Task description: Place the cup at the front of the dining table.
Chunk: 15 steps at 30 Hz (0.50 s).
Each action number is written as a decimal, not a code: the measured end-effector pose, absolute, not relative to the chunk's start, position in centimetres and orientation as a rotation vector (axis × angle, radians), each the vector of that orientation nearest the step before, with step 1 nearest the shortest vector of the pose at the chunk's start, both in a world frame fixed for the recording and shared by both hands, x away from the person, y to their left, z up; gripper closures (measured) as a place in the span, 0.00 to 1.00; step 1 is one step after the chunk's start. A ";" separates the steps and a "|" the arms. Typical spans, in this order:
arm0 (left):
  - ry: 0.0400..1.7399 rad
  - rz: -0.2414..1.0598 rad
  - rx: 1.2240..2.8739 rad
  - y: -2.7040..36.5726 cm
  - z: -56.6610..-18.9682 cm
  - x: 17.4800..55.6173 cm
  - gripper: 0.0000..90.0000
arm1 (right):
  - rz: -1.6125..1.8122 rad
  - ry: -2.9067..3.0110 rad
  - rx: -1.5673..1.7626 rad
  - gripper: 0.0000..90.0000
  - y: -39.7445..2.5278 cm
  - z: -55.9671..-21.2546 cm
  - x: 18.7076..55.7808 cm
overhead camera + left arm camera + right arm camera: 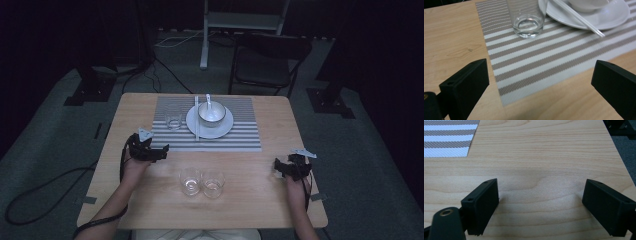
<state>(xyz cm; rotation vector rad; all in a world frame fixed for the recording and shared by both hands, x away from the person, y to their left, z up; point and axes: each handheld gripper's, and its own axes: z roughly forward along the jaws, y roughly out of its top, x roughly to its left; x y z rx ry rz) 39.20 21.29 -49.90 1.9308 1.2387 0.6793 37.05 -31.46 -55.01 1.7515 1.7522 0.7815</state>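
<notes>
A striped placemat (235,135) lies at the far middle of the wooden table (150,200). On it stand an empty clear glass (173,116) and a white plate (222,129) that carries a white bowl (212,114) with a spoon, and white chopsticks (196,120). Two more clear glasses (190,181) (213,183) stand side by side near the front edge. My left gripper (161,151) hovers open at the mat's near left corner, empty. In the left gripper view the glass (527,20) is ahead of the jaws. My right gripper (280,167) is open over bare wood at the right.
A dark folding chair (270,60) and a white stand (205,35) are beyond the table's far edge. Cables run over the grey floor at the left. The right gripper view has the table's right edge (621,162) close by.
</notes>
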 end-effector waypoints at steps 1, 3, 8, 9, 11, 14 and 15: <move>1.233 0.678 1.926 21.4 -49.9 38.9 0.02 | 0.780 1.753 1.750 0.15 -31.5 -55.0 37.1; 1.230 0.680 1.930 21.4 -49.9 38.7 0.02 | 0.780 1.752 1.751 0.15 -31.4 -55.0 37.1; 1.231 0.694 1.895 22.1 -50.1 37.1 0.02 | 0.783 1.752 1.753 0.15 -31.5 -55.0 37.0; 1.234 0.687 1.897 22.3 -50.2 36.9 0.02 | 0.782 1.752 1.751 0.15 -31.5 -55.0 37.0; 1.223 0.684 1.887 22.6 -50.2 36.4 0.02 | 0.781 1.752 1.751 0.15 -31.4 -55.0 37.0; 1.231 0.686 1.866 23.0 -50.4 35.5 0.02 | 0.782 1.752 1.752 0.15 -31.4 -55.0 37.0; 1.234 0.679 1.859 23.1 -50.5 35.2 0.02 | 0.782 1.751 1.752 0.15 -31.4 -55.0 37.0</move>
